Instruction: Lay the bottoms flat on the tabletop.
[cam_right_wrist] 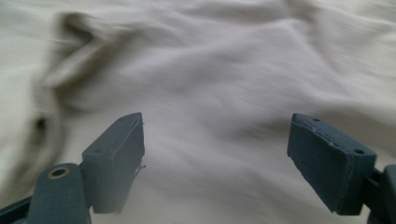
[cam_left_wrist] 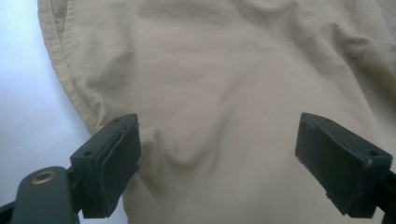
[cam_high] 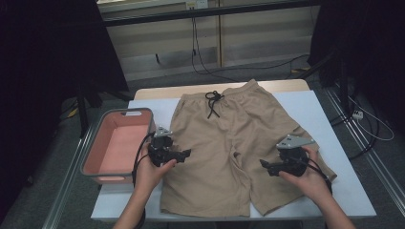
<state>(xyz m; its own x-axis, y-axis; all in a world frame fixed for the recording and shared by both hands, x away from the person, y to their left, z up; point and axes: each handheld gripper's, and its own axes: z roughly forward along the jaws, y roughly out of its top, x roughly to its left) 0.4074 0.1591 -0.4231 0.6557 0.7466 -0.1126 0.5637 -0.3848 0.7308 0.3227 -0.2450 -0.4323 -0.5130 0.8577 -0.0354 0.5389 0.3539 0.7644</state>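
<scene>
The tan shorts (cam_high: 224, 148) are lying flat in the middle of the frame, on the white table (cam_high: 334, 114), with the black drawstring (cam_high: 213, 102) at the top. The left gripper (cam_high: 184, 153) is hovering over the left leg of the shorts, near its outer edge. Its jaws are standing wide apart with nothing between them. The right gripper (cam_high: 264, 164) is hovering over the right leg, and its jaws are wide apart and holding nothing too.

It looks like the shorts are being made ready for folding. Next, each gripper probably needs to come down and pinch some cloth.

A pink bin with a grey rim (cam_high: 95, 143) is sitting at the left of the frame, just beside the shorts. Nothing is getting in the way.
</scene>
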